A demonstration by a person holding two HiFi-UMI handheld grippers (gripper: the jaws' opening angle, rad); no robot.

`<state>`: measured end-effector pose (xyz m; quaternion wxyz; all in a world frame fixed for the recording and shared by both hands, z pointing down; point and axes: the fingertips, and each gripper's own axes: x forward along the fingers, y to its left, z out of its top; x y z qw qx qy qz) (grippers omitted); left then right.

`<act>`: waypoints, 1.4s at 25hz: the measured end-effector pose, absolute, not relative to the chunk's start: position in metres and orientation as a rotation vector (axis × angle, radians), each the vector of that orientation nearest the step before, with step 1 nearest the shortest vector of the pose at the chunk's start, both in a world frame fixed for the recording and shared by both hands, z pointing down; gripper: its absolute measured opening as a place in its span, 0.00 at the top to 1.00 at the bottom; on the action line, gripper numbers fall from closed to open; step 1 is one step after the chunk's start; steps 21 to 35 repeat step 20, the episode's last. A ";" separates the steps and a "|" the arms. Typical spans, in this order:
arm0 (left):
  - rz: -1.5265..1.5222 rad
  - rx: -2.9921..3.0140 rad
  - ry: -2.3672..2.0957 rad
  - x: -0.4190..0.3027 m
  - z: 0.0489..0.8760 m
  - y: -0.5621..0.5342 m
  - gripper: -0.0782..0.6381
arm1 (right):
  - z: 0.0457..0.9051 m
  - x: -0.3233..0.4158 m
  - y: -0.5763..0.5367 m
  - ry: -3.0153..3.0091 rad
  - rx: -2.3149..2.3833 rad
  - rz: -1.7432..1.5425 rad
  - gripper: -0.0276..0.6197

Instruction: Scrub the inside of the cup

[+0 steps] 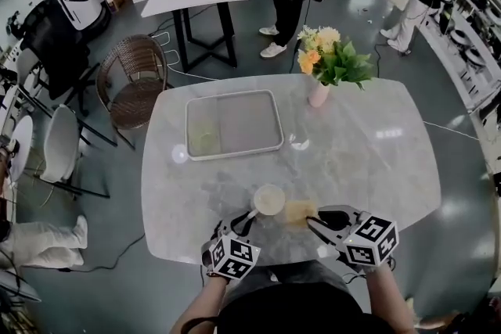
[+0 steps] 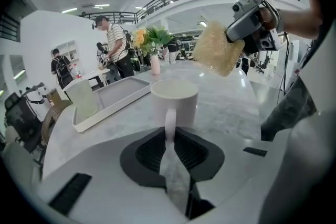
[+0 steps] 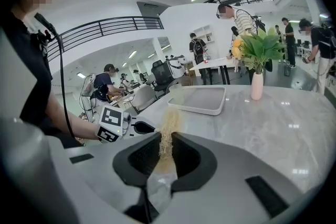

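Left fingers (image 2: 149, 155) clamp the handle (image 2: 170, 124) of the cup (image 2: 174, 99), which stands upright on the table (image 1: 352, 160), mouth up. Right fingers (image 3: 189, 157) pinch the sponge (image 3: 167, 131), just right of the rim and above it; I reckon it goes left, then down.

Seen from the left tongs (image 2: 169, 140), the cup (image 2: 174, 97) hides its inside behind the rim, and its handle (image 2: 170, 119) runs down out of sight between them. From the right tongs (image 3: 164, 148), the sponge (image 3: 168, 126) shows only edge-on, its lower end buried between them.
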<state>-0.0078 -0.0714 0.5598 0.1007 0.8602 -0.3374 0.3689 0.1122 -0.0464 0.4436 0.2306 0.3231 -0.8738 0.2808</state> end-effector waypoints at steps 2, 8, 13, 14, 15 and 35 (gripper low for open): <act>1.077 2.535 -0.999 -0.011 0.560 -0.071 0.81 | 0.444 0.112 -0.043 -2.402 0.895 0.771 0.86; 1.025 2.510 -0.980 -0.015 0.559 -0.064 0.81 | 0.443 0.111 -0.030 -2.400 0.908 0.779 0.86; 1.037 2.498 -0.968 -0.017 0.563 -0.056 0.81 | 0.447 0.110 -0.020 -2.394 0.907 0.792 0.86; 1.043 2.493 -0.964 -0.018 0.564 -0.054 0.81 | 0.448 0.110 -0.017 -2.396 0.906 0.793 0.86; 1.049 2.488 -0.960 -0.019 0.565 -0.052 0.81 | 0.447 0.108 -0.015 -2.399 0.905 0.792 0.86; 1.062 2.482 -0.953 -0.022 0.568 -0.047 0.81 | 0.447 0.105 -0.003 -2.405 0.912 0.789 0.86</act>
